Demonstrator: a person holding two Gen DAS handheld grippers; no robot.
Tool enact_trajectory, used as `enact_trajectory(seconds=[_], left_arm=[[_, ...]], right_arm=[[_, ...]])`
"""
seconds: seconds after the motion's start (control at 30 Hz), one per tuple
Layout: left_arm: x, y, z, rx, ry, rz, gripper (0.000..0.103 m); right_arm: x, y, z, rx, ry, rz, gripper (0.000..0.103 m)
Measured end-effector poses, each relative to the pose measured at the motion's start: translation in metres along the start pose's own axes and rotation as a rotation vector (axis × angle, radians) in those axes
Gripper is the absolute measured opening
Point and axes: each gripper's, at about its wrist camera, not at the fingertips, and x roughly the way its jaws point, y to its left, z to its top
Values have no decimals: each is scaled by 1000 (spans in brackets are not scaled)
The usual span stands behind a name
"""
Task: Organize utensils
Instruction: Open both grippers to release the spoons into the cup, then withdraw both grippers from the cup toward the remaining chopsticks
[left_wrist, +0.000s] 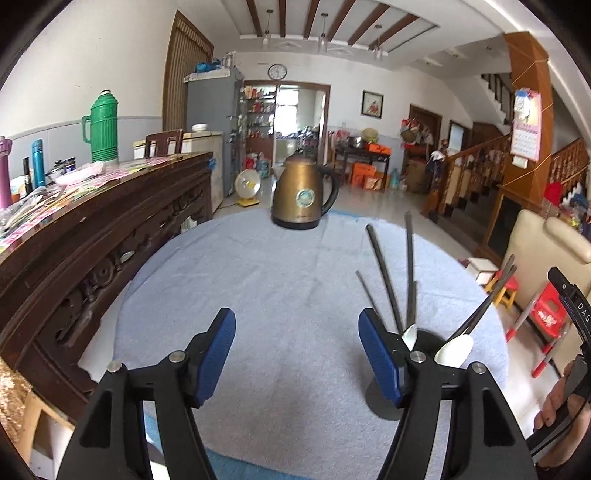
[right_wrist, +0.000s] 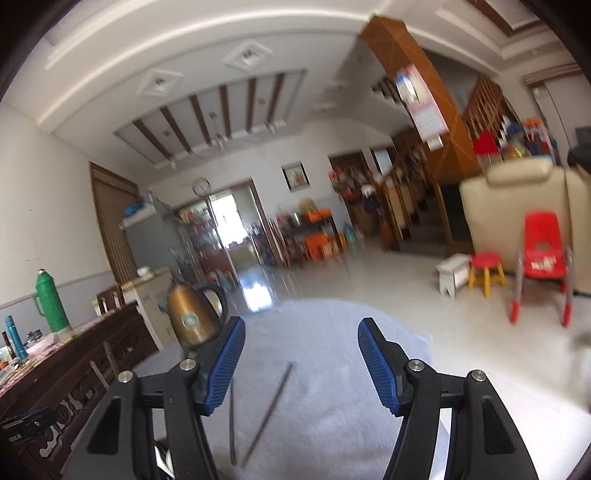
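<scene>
Chopsticks and spoons upright in holder; left gripper, right gripper both apart, empty.

dark chopsticks, white spoons upright in holder

Left gripper open and empty above a blue towel. Beside its right finger, dark chopsticks and white spoons upright in a black holder. Behind, a bronze kettle.
</scene>
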Motion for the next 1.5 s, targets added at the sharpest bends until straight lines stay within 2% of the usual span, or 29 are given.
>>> enact_trajectory(seconds=[0.2, 0.47, 1.5], left_arm=[[3, 2, -4, 11, 30, 51, 71], [13, 8, -12, 25, 59, 100, 71], [76, 20, -34, 42, 231, 200, 71]], right_arm=[[22, -8, -12, 6, 163, -21, 67], [42, -12, -31, 15, 276, -8, 67], [91, -4, -64, 24, 388, 20, 67]])
